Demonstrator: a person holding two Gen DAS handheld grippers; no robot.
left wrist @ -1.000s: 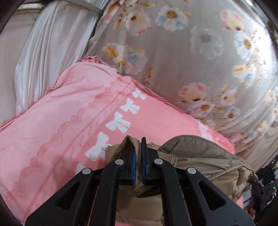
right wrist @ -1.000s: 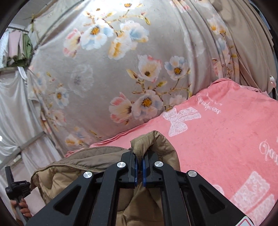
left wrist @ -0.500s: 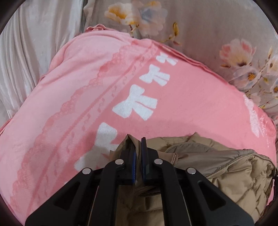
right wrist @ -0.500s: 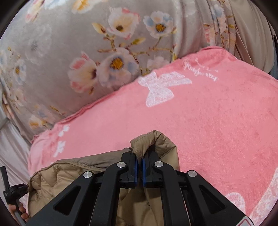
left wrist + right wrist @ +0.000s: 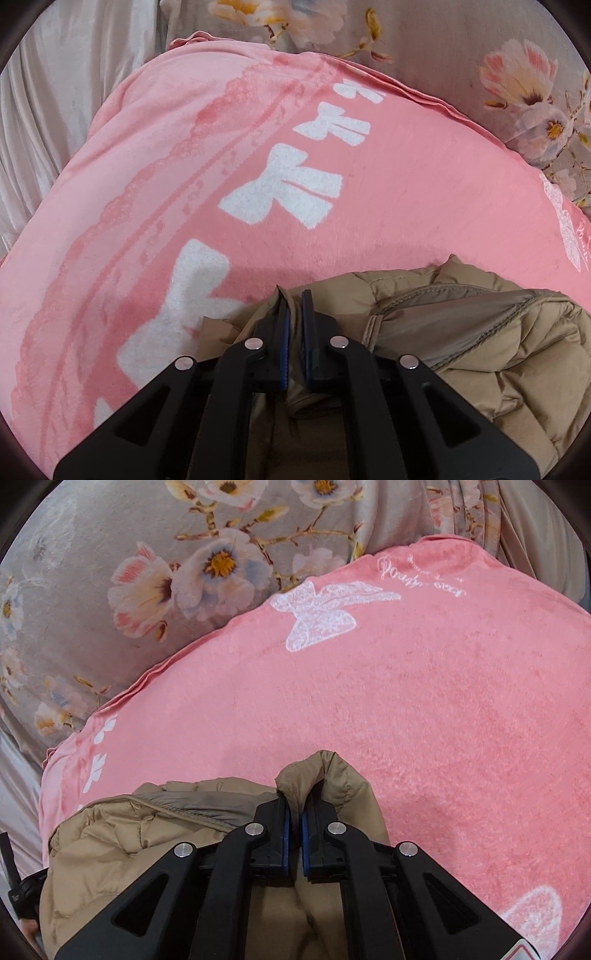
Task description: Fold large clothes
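Observation:
A tan quilted puffer jacket (image 5: 491,354) lies bunched on a pink blanket (image 5: 388,206) with white bow prints. My left gripper (image 5: 294,302) is shut on a fold of the jacket's edge, with the fabric pinched between its blue pads. In the right wrist view the same jacket (image 5: 122,845) spreads to the left, over the pink blanket (image 5: 424,716). There my right gripper (image 5: 294,805) is shut on another tan fold that loops up over its fingertips. Both grippers are low over the blanket and pointing down at it.
A grey floral curtain (image 5: 129,554) hangs behind the blanket's far edge, and the same curtain (image 5: 461,44) shows in the left wrist view. Pale silky drapes (image 5: 62,85) hang at the left. Part of the other hand-held gripper (image 5: 18,893) shows at the lower left edge.
Both grippers have come down and forward with the jacket in them. The curtain has slid up out of view and the pink blanket now fills most of each view.

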